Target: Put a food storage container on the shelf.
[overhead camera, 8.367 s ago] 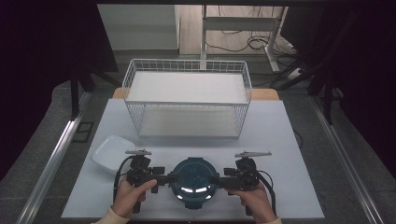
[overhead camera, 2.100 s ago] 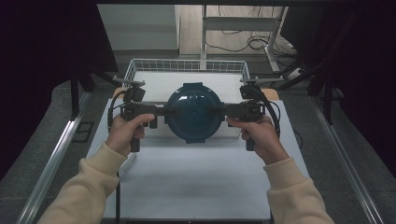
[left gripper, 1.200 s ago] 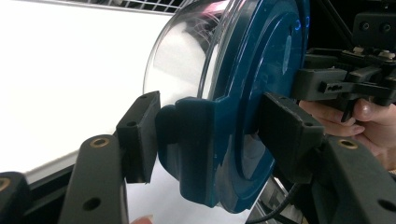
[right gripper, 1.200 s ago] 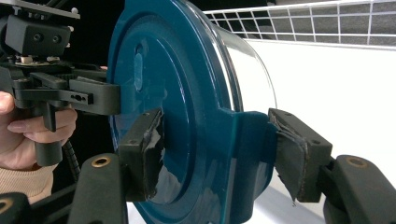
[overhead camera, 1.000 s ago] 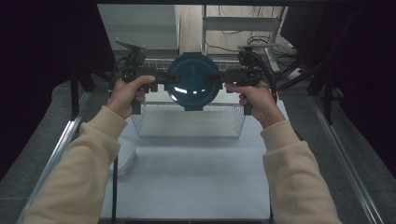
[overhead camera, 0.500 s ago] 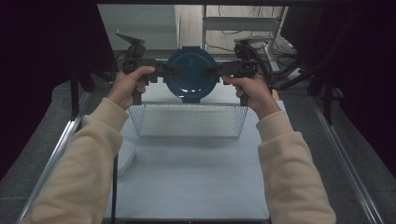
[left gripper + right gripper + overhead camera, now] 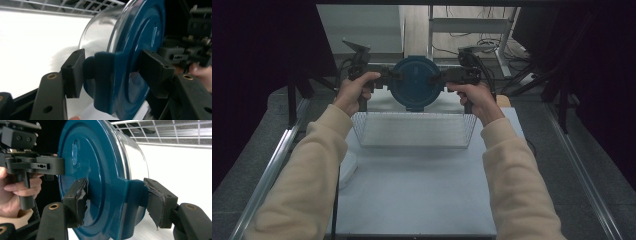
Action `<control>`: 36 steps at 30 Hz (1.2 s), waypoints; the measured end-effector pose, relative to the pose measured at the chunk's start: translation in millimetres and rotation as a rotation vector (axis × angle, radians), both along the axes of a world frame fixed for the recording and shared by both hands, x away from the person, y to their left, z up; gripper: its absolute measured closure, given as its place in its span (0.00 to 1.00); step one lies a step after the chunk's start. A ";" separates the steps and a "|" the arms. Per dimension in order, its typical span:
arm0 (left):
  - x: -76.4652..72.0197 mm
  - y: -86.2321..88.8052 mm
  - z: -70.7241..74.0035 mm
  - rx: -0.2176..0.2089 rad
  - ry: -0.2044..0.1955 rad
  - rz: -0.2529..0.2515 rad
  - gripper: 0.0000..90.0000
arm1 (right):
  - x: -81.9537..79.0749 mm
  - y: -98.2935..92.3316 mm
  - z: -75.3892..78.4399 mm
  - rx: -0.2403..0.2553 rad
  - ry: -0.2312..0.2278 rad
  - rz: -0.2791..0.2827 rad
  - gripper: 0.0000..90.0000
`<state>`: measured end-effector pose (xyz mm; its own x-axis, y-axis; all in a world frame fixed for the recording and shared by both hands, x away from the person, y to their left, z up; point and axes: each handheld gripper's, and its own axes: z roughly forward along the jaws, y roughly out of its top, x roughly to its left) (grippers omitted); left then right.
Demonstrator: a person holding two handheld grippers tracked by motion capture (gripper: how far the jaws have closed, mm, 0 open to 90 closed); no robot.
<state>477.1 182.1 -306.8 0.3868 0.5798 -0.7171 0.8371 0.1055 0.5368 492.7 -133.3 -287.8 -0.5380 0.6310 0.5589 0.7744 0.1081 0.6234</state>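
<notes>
Above the wire basket [image 7: 412,129], I hold a round container [image 7: 415,82] between my two grippers, its dark blue lid [image 7: 414,80] facing back toward me and its clear body [image 7: 100,32] pointing away, so that its axis runs from me toward the basket's far side rather than upright. My left gripper [image 7: 384,75] is clamped on the lid's left edge tab; in the left gripper view its two black pads [image 7: 74,72] press on either side of that blue tab. My right gripper [image 7: 444,76] is clamped likewise on the opposite tab, where the right gripper view shows its worn, torn pads [image 7: 155,200] gripping the lid's rim. Both gripper views show the transparent wall extending from the lid toward the basket's white floor and wire mesh. The container hangs over the basket's rear half, clear of its wires as far as I can tell. The basket stands at the far end of a white table [image 7: 422,185]. A white dish [image 7: 347,167] lies on the table near the basket's left front corner, partly hidden by my left sleeve [image 7: 307,170]. Beyond the basket, cables lie on a pale floor; dark curtains flank both sides.
</notes>
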 end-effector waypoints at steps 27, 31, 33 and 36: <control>23.6 -5.0 -21.8 -0.052 0.068 0.099 0.38 | 37.1 -4.5 -26.0 0.123 0.184 -0.090 0.36; 14.6 -7.6 -12.2 -0.006 -0.026 0.153 0.29 | 28.4 3.1 -21.3 0.070 0.111 -0.095 0.19; 5.3 -6.9 -4.9 0.017 -0.084 0.169 0.26 | 20.4 6.1 -15.9 0.038 0.051 -0.102 0.11; -8.0 -6.2 5.0 0.057 -0.151 0.179 0.24 | 8.1 5.5 -6.1 0.006 -0.027 -0.124 0.09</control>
<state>469.1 176.0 -301.8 0.3746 0.6865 -0.6232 0.7175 0.2112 0.6638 500.9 -127.8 -293.9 -0.4712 0.6905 0.5488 0.7643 0.0091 0.6448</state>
